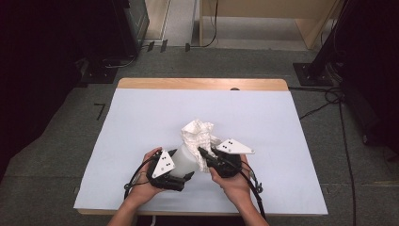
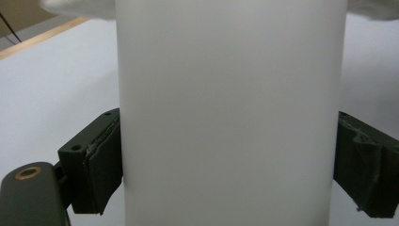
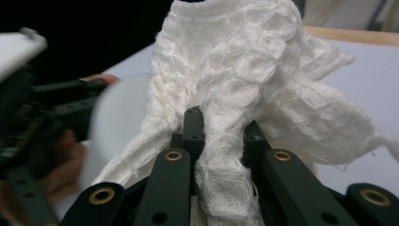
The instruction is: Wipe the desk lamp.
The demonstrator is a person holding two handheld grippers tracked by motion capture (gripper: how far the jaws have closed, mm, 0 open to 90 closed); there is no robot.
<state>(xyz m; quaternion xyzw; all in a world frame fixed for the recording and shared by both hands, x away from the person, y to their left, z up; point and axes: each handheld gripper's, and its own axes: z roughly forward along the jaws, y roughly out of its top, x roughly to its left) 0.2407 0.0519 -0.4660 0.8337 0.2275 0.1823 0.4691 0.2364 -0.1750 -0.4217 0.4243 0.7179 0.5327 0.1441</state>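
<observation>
A white plastic cup (image 1: 188, 159) stands near the table's front middle, and my left gripper (image 1: 181, 175) is shut on its lower body. In the left gripper view the cup (image 2: 228, 113) is pressed between both black pads (image 2: 106, 165). A crumpled white waffle-weave cloth (image 1: 200, 134) covers the cup's top and hangs down its right side. My right gripper (image 1: 203, 153) comes in from the right and is shut on a fold of that cloth. In the right gripper view a strand of the cloth (image 3: 226, 141) is pinched between the jaws, with the cup (image 3: 117, 122) blurred at left.
The table (image 1: 141, 117) is covered by a pale sheet, with a wooden edge (image 1: 202, 84) showing at the back. Cables trail from both grippers toward the front edge. Dark stands and wooden furniture sit on the floor beyond the table.
</observation>
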